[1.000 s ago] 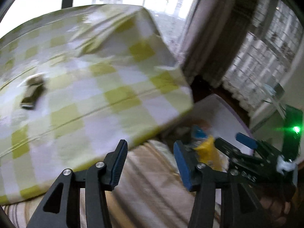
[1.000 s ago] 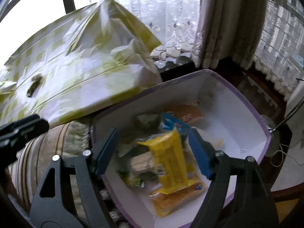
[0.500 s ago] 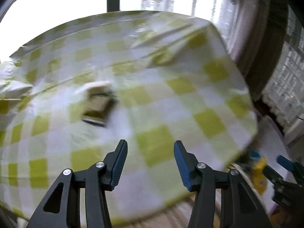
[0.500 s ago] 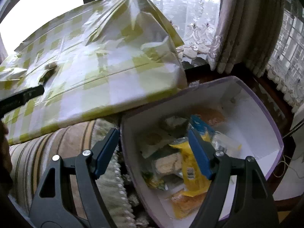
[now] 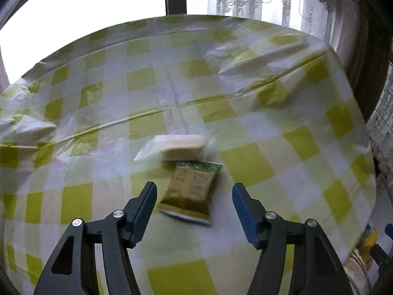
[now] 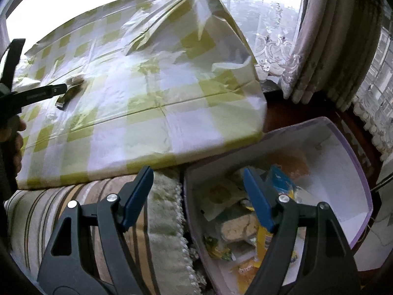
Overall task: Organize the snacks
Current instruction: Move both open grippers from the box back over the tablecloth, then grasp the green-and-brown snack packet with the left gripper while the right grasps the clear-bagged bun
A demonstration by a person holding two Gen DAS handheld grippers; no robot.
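A green-gold snack packet (image 5: 190, 191) and a pale wafer bar in clear wrap (image 5: 180, 146) lie on the yellow-checked tablecloth (image 5: 122, 98). My left gripper (image 5: 194, 207) is open and empty, just short of the packet, which lies between the fingertips' line. My right gripper (image 6: 199, 194) is open and empty above the left rim of a white box with a purple rim (image 6: 348, 162). The box holds several snacks, among them a yellow pack (image 6: 264, 241), a blue pack (image 6: 280, 179) and a wafer bar (image 6: 239, 226). In the right wrist view, the two snacks on the table (image 6: 71, 91) sit by the left gripper's finger (image 6: 41, 93).
A striped sofa cushion with a fringed cover (image 6: 157, 221) lies under the table's near edge, left of the box. Curtains (image 6: 331, 49) and a window stand behind. The table's right edge (image 5: 363, 172) drops toward the box.
My left gripper has swung left from the box, over the table, and closed in on the packet and wafer bar. My right gripper has drifted left toward the box's left rim. Both stay open.
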